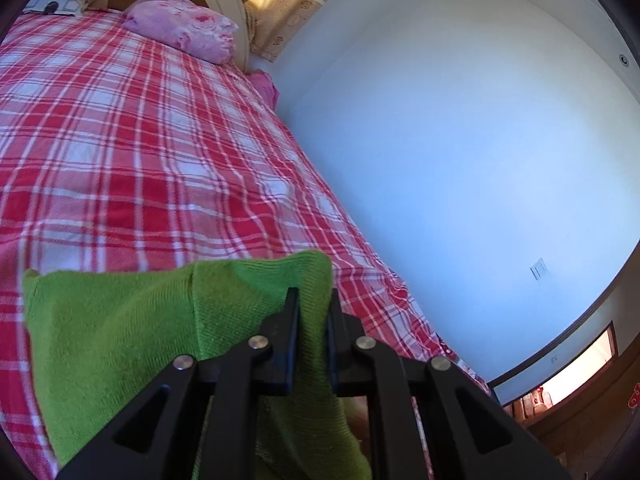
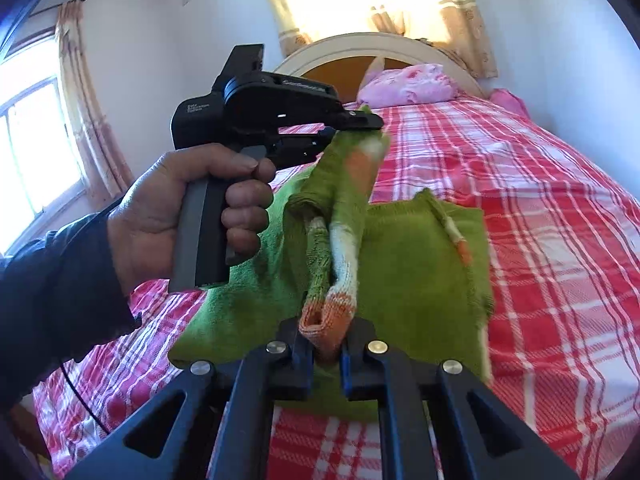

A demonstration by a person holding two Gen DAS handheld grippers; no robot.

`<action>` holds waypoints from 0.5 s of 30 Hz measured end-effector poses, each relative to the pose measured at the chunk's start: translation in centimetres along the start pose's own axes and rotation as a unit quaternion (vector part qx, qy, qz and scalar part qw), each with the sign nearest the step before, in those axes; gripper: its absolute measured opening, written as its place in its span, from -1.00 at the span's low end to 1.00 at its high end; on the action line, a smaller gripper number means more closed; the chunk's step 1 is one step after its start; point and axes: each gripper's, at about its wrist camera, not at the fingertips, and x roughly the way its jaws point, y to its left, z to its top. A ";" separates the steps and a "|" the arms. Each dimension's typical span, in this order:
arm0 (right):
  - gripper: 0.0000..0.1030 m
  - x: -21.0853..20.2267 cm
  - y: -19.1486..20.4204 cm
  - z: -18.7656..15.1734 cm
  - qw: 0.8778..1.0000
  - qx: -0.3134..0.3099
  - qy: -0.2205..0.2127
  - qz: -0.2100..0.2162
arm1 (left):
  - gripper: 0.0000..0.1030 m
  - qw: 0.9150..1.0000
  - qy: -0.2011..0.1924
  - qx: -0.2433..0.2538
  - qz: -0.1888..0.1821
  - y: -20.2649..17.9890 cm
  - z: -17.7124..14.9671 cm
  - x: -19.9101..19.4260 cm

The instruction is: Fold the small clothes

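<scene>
Over the red plaid bedspread [image 2: 540, 208], both grippers have the green knitted garment [image 2: 420, 264] lifted. From the left wrist, only the left gripper [image 1: 314, 300] shows, its fingers narrow and pinching a fold of green cloth, with the blue wall [image 1: 460, 140] alongside. From the right wrist there's more: the person's left hand [image 2: 192, 208] wrapped round the left gripper's handle, dark sleeve [image 2: 52, 292] behind, tool held about level. Lower down, the right gripper [image 2: 326, 340] is clamped tight on the orange-and-white striped cuff [image 2: 332, 312]. Pink pillow [image 2: 408, 84] sits by the headboard.
</scene>
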 end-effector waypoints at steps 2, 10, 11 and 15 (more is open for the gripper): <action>-0.83 -0.8 -0.6 -0.2 1.000 0.012 -0.004 -0.009 | -0.77 1.000 0.007 0.007 -0.006 -0.8 -0.2 0.9; -0.83 -1.7 -3.7 -1.7 0.998 0.051 0.014 -0.035 | -0.77 0.999 0.040 0.032 0.001 -2.5 -1.5 4.3; -0.83 -1.8 -3.9 -1.8 0.998 0.053 0.016 -0.037 | -0.77 0.998 0.043 0.035 0.009 -2.6 -1.5 4.5; -0.83 -1.0 -5.5 -2.6 0.995 0.085 0.035 -0.040 | -0.77 0.996 0.058 0.055 0.043 -3.2 -1.9 5.8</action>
